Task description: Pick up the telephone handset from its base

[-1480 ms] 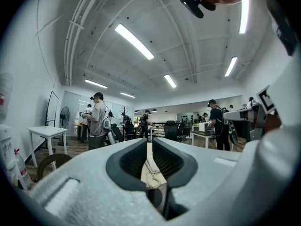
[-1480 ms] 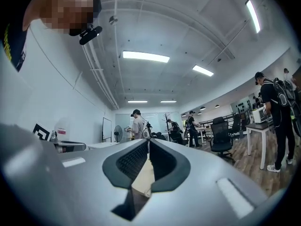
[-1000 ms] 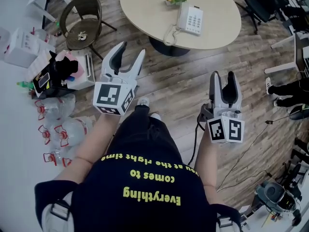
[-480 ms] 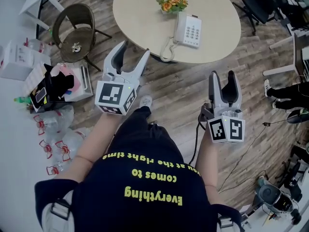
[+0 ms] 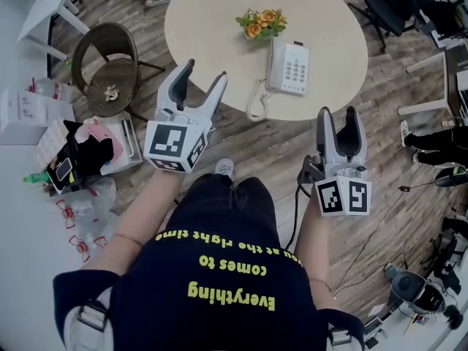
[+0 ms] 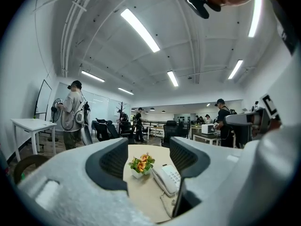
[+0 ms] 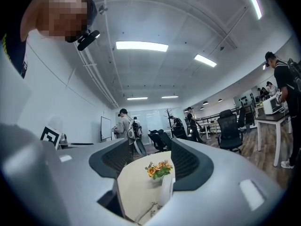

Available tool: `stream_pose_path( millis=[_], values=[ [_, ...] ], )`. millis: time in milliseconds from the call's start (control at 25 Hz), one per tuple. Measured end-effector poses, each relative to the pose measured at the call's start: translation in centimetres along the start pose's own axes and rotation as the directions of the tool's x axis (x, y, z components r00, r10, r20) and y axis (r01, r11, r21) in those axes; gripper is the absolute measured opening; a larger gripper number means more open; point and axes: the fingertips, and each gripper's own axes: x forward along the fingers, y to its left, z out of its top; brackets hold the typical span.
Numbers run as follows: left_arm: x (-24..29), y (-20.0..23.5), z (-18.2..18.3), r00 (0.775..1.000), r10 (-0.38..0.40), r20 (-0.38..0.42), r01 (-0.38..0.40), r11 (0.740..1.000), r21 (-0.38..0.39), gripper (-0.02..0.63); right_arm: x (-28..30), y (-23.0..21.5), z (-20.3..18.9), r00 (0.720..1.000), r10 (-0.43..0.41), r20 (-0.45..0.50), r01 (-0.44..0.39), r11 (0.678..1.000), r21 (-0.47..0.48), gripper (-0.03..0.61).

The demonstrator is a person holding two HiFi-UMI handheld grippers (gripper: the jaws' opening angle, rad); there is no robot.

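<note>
left claw [image 5: 205, 72] and right claw [image 5: 337, 112], just opened wide, empty, face the telephone [image 5: 287, 66].

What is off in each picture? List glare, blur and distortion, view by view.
Head view: evenly lit and sharp, no glare on the table. Left gripper view: strong fisheye, black corners, ceiling lights glaring, the near left claw soft. Right gripper view: same fisheye and dark corners.
</note>
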Motion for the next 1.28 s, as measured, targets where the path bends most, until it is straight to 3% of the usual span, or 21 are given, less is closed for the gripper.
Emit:
stream_pose_path(
  millis=[320,880,1280],
  values=[
    [3.7,1.7,-1.9,0.999,0.003,-0.046,-0.004,1.000,-0.019,0.276,4.0,-1.8,-1.7,0.999,-0.009,-0.044,0.010,1.000,0.018,0.279],
    [15.3,4.0,-0.6,0.993,0.110,-0.029,-0.110,0.994,0.002,0.276,17.7,-9.1,0.2,0.992,0.125,-0.025,-0.125,0.992,0.014,0.281],
    [20.5,5.0,-0.5,0.984,0.175,-0.023,-0.175,0.984,0.013,0.276,22.6,-11.9,-1.4,0.982,0.176,-0.068,-0.174,0.984,0.025,0.319]
  ],
)
